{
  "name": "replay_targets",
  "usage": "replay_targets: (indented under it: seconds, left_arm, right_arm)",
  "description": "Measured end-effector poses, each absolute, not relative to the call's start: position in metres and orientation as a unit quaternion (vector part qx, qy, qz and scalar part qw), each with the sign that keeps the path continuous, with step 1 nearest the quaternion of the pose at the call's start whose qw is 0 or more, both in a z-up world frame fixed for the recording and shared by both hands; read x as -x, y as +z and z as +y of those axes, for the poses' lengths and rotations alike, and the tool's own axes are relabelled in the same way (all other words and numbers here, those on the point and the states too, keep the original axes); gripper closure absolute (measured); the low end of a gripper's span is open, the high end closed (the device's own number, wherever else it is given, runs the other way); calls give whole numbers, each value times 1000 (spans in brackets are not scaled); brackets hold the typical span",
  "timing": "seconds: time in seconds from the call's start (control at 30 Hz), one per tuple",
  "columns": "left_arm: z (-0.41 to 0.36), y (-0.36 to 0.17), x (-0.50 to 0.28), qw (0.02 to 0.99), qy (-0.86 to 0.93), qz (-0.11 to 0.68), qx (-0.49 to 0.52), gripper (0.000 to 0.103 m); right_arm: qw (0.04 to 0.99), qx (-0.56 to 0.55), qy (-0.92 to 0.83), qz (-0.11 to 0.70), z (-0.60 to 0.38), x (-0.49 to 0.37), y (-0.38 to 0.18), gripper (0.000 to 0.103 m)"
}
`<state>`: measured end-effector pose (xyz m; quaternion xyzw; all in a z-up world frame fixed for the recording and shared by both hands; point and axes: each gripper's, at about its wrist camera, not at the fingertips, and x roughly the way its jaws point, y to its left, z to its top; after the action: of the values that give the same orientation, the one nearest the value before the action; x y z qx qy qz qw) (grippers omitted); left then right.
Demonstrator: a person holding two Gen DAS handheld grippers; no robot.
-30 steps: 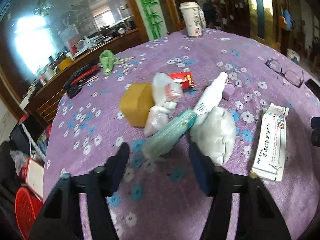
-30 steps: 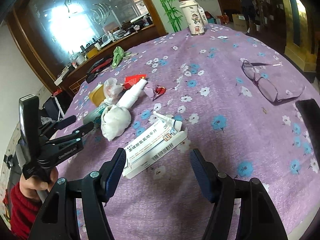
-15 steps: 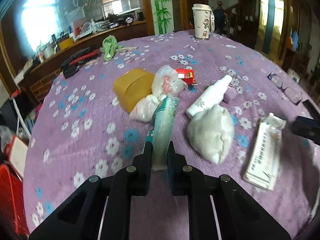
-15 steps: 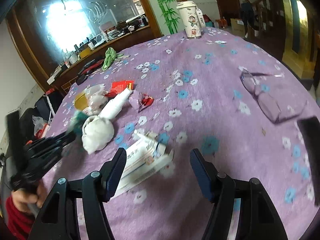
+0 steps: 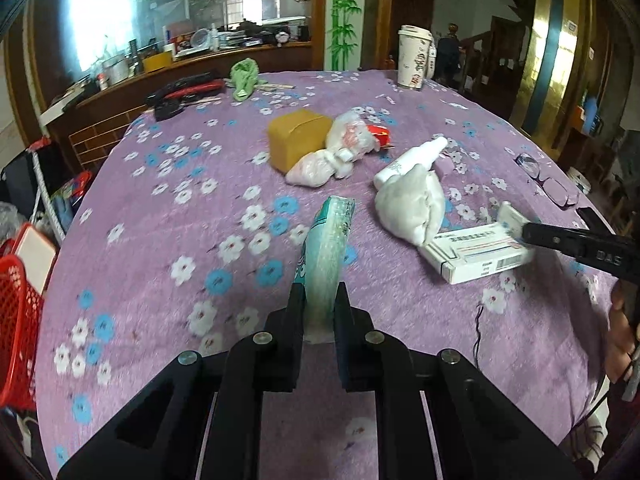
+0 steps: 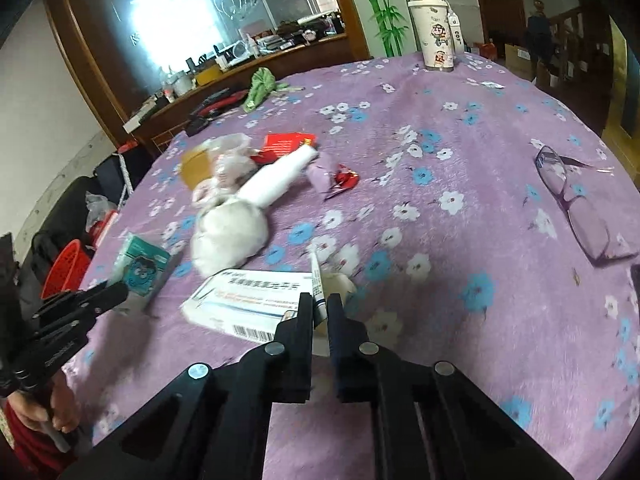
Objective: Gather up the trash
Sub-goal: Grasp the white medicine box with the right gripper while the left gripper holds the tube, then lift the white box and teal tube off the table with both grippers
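Note:
My left gripper (image 5: 320, 294) is shut on the near end of a teal tissue pack (image 5: 326, 248), which stands on edge over the purple flowered tablecloth (image 5: 160, 220). The right wrist view shows the same pack (image 6: 140, 268) in that gripper (image 6: 116, 292) at the left. My right gripper (image 6: 319, 306) has its jaws closing tight on the thin end flap of a white medicine box (image 6: 244, 300); the pads press on it. In the left wrist view, that gripper (image 5: 526, 234) comes in from the right, pinching the box (image 5: 476, 254).
A white crumpled wad (image 5: 412, 208), white bottle (image 5: 408, 158), yellow box (image 5: 298, 136), plastic bags (image 5: 340, 148) and red packet (image 6: 286, 142) lie mid-table. Glasses (image 6: 576, 200) lie right, a paper cup (image 6: 434, 32) far back. A red basket (image 5: 16, 320) stands beside the table, left.
The left gripper shut on the tissue pack, stood it on edge and drew it away from the pile. The right gripper moved onto the medicine box and shut on its flap.

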<state>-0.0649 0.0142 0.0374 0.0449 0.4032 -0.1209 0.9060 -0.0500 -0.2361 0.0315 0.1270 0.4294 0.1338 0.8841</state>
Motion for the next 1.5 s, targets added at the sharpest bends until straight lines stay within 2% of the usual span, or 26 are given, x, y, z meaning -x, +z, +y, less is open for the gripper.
replay_targets:
  seconds: [0.37,1.5]
  left_arm:
    - [30,42,84,916,-93,390,-28,90]
    - [40,48,99,920,-69,383,-33,90]
  right_arm:
    - [912,-90,153,371,-193,90,60,97]
    - [911,-89,180,361,-172,99,77,97]
